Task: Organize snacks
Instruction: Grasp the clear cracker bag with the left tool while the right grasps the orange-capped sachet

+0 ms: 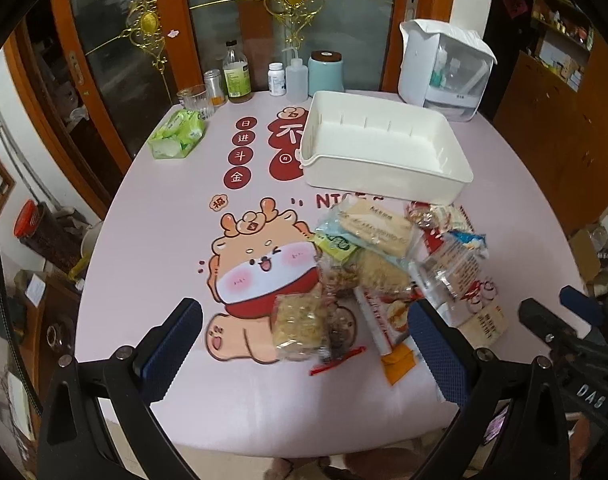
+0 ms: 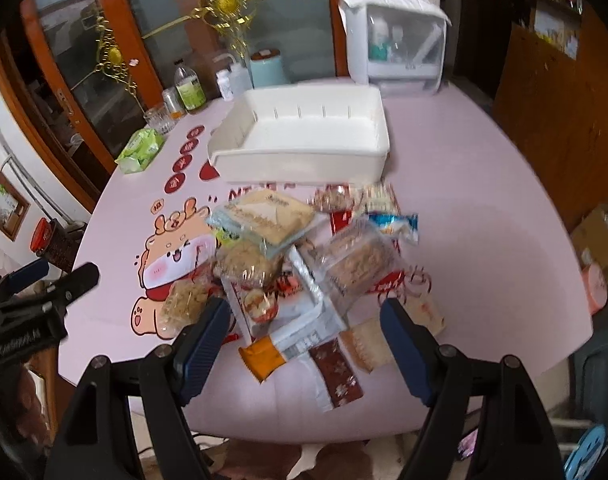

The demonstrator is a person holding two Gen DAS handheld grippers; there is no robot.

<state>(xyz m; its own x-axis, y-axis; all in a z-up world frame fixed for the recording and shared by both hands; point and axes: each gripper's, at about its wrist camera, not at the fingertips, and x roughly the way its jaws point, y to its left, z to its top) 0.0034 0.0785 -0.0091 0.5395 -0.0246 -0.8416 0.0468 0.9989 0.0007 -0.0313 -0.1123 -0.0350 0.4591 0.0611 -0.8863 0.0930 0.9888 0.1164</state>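
Note:
A pile of wrapped snacks (image 1: pixel 388 264) lies on the pink table, also in the right wrist view (image 2: pixel 304 264). An empty white plastic tray (image 1: pixel 384 140) stands behind the pile, and shows in the right wrist view (image 2: pixel 304 136). My left gripper (image 1: pixel 304 328) is open and empty, hovering over the near left edge of the pile, above a clear pack of yellow crackers (image 1: pixel 300 326). My right gripper (image 2: pixel 304 324) is open and empty over the pile's near side, above an orange packet (image 2: pixel 264 358) and a brown bar (image 2: pixel 338 374).
A green tissue pack (image 1: pixel 178 134), a glass (image 1: pixel 196 100), bottles (image 1: pixel 237 74) and a blue canister (image 1: pixel 325 72) line the table's far edge. A white storage box (image 1: pixel 444 68) stands at the back right. The right gripper shows at the left view's edge (image 1: pixel 576 320).

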